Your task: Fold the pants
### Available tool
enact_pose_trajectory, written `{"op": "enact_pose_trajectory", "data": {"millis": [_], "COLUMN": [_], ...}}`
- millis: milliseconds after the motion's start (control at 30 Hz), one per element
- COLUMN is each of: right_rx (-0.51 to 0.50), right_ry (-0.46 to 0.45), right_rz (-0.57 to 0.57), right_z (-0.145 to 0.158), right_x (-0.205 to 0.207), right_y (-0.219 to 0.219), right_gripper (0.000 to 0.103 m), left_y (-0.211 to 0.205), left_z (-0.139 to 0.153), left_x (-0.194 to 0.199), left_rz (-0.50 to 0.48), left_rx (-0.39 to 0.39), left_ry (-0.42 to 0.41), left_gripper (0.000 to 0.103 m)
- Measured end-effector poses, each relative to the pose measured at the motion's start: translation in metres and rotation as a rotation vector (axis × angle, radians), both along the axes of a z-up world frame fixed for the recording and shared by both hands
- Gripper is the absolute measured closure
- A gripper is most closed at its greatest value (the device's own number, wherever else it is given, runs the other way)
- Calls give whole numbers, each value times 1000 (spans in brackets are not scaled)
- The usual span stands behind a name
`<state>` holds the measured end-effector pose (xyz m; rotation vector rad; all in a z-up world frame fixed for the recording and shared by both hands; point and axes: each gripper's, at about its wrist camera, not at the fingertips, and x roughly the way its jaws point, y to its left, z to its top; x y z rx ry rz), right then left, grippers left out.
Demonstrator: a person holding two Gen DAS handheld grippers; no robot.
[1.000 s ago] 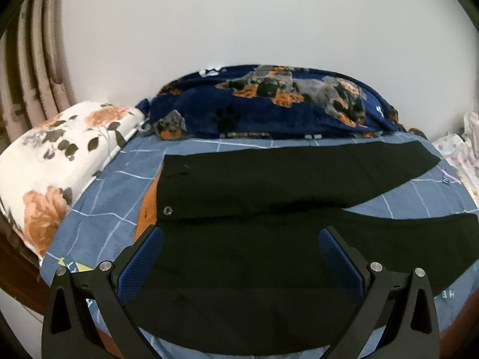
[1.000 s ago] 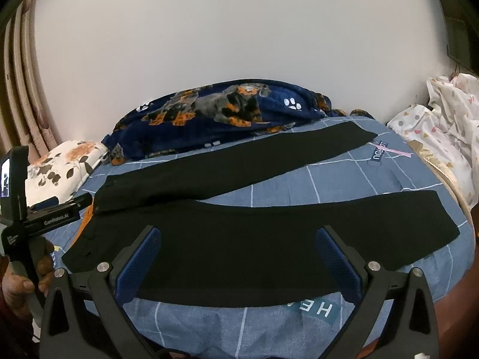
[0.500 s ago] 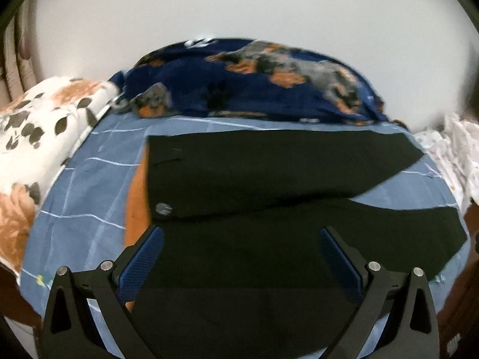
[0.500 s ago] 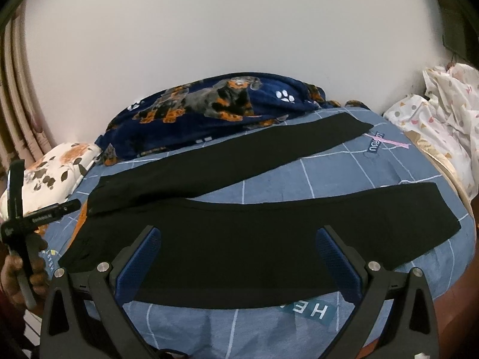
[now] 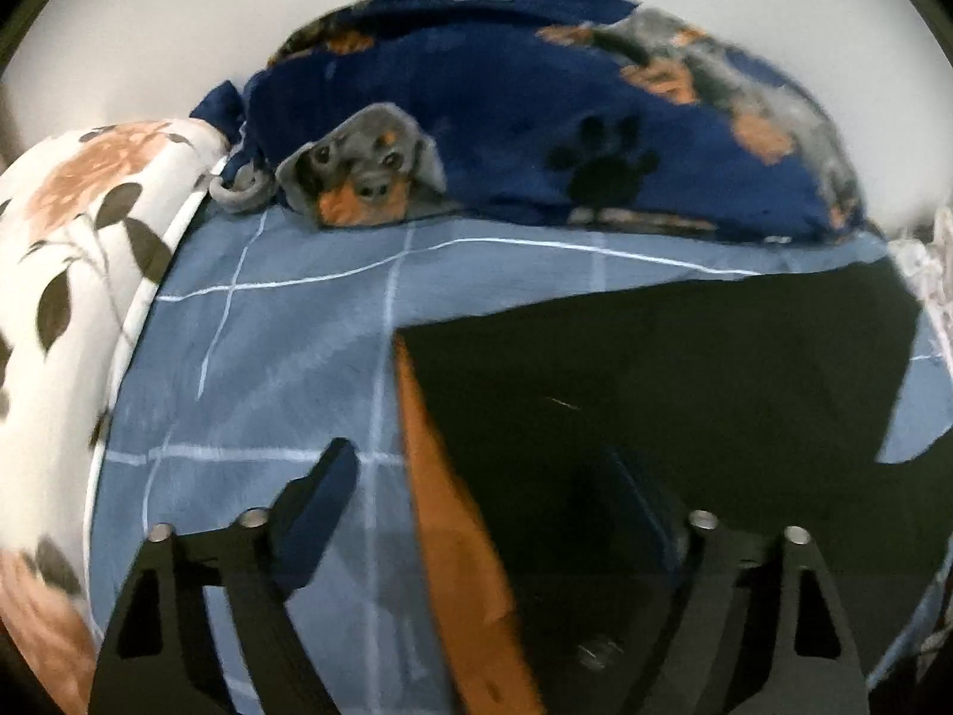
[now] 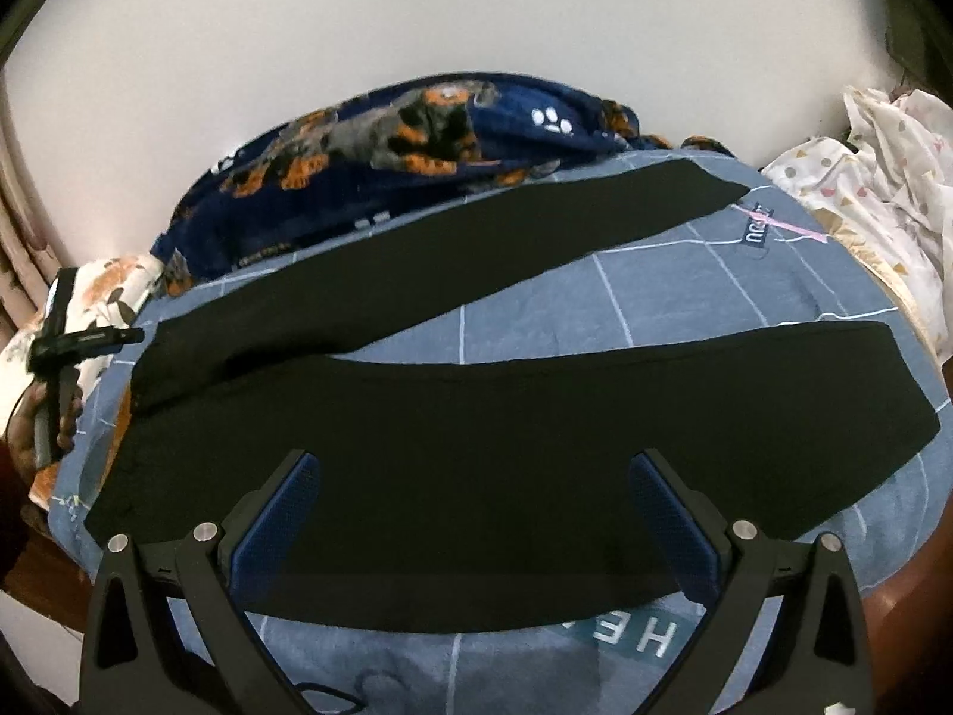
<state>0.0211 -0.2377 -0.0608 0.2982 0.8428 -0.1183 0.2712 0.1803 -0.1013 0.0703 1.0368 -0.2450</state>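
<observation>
Black cloth pants [image 6: 476,417] flat on blue checked bedsheet [image 6: 685,298], legs splayed | left gripper [image 5: 482,494] wide open, empty, straddling waistband edge | right gripper [image 6: 476,506] wide open, empty, above near leg edge

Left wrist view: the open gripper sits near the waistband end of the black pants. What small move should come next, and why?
Probably ease the left gripper down and close it on the waistband corner of the black pants. Its jaws are open and straddle that edge, the pants still lie with both legs spread on the blue bedsheet, and the right gripper hangs open, holding nothing.
</observation>
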Motion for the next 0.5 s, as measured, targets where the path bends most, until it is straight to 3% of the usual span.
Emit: {"op": "enact_pose_trajectory", "data": {"millis": [67,167,267,500], "right_rx": [-9,-21,-24,-15], "right_ry": [10,38,59,98], "right_rz": [8,20,25,21], "right_z": [-2,-7,-10,-19], "right_x": [3,8,11,19], "right_y": [4,9,12,15], "right_gripper": [0,0,0,0], "left_y": [7,12,16,17], "left_z": [-8,-26,-35,-34], "left_x": [16,40,52,76], "left_rz": [-8,-28,-28,-17], "left_rx": [-52,-73,-113,-145], "left_ry": [33,111,151,156], "left_gripper": [27,47,48,48]}}
